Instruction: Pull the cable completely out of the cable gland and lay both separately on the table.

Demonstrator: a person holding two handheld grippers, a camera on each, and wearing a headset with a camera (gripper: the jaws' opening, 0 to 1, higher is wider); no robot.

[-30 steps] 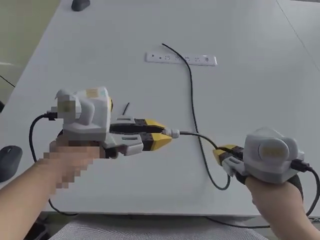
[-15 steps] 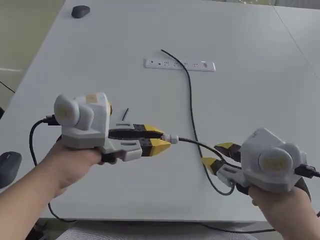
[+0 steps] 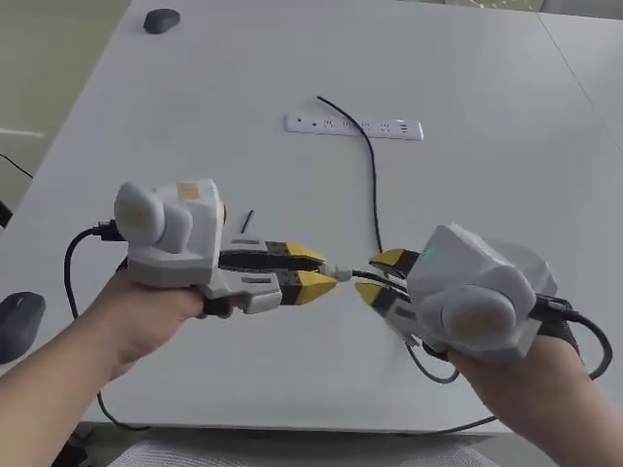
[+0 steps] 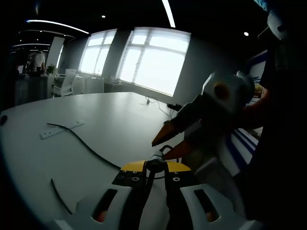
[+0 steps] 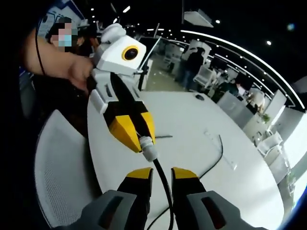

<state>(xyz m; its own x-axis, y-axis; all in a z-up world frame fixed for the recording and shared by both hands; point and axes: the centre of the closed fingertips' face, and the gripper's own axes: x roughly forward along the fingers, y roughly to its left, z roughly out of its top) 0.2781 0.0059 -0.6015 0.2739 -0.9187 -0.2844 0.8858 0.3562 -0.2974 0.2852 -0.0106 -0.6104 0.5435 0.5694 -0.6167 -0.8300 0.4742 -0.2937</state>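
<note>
My left gripper (image 3: 319, 270) is shut on the small white cable gland (image 3: 337, 272), held level above the table's near edge. In the left gripper view the gland (image 4: 155, 162) sits pinched at the yellow jaw tips. A thin black cable (image 3: 373, 185) leaves the gland and trails over the table toward the power strip. My right gripper (image 3: 378, 275) faces the left one, open, with its jaws on either side of the cable right beside the gland. In the right gripper view the cable (image 5: 163, 184) runs between the parted jaws up to the gland (image 5: 147, 147).
A white power strip (image 3: 354, 126) lies farther back on the white table (image 3: 487, 195). There is a dark mouse (image 3: 161, 19) at the far edge and another (image 3: 19, 326) at the left. A short black piece (image 3: 245, 221) lies behind the left gripper.
My right gripper has come up and to the left from the table's near right, and its jaws now stand around the cable beside the gland. The left gripper has kept hold of the gland.
</note>
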